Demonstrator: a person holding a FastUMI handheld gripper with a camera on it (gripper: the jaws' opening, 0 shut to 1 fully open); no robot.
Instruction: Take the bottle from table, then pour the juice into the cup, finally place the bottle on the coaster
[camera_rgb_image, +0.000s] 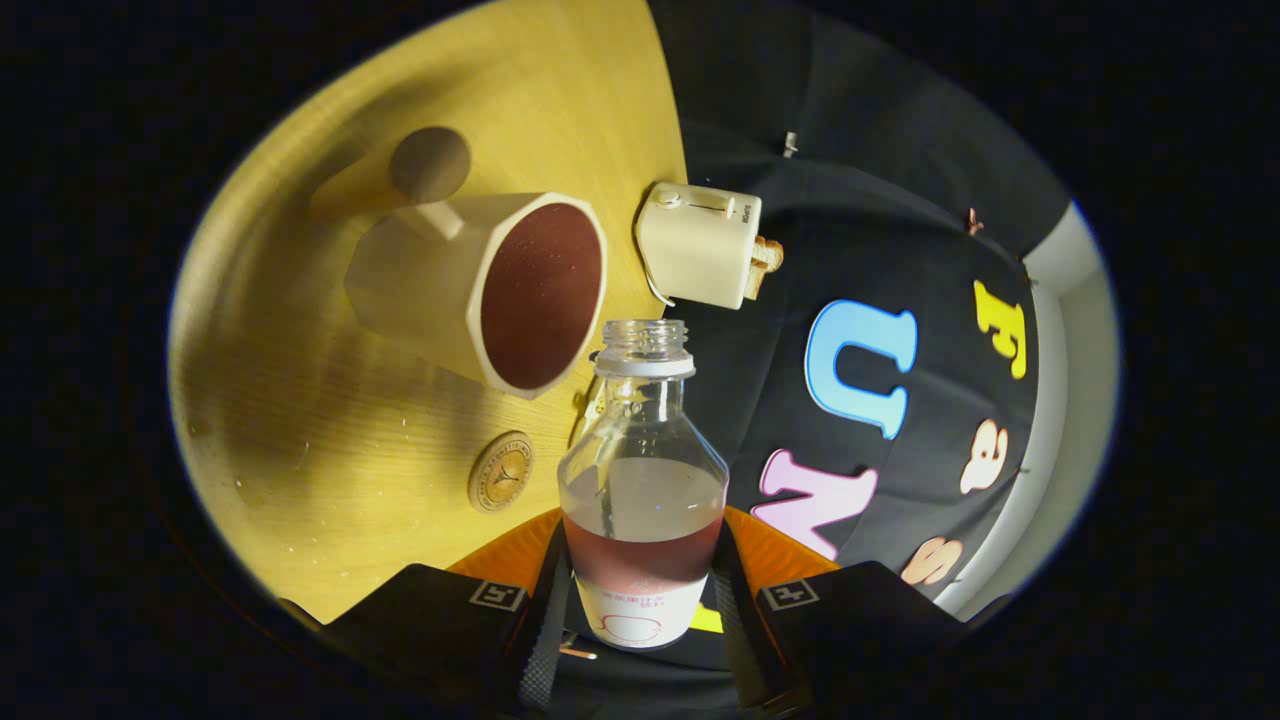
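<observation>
Gripper view. The gripper (640, 625) has both fingers pressed against the lower sides of a clear plastic bottle (642, 480), one finger on each flank, so the bottle is pinched between them. The bottle has no cap on; its open threaded neck points forward, away from the fingers. Reddish-brown juice (640, 555) lies in the lower part of the bottle, above a white label band, with a cloudy film on the inner wall over the liquid line. The upper shoulder and neck are clear.

The whole scene reads tilted relative to the camera. A yellowish wooden table (300, 430) is beyond and to the side of the bottle. On it stands a cream, faceted ceramic cup (480, 290) with a handle; its mouth faces the camera and the interior shows dark red-brown. The bottle's mouth is just beside the cup's rim, not over it.

A small round wooden coaster (501, 471) lies on the table near the bottle's shoulder, apart from the cup. A cream toaster (700, 245) with a bread slice stands at the table's far edge.
</observation>
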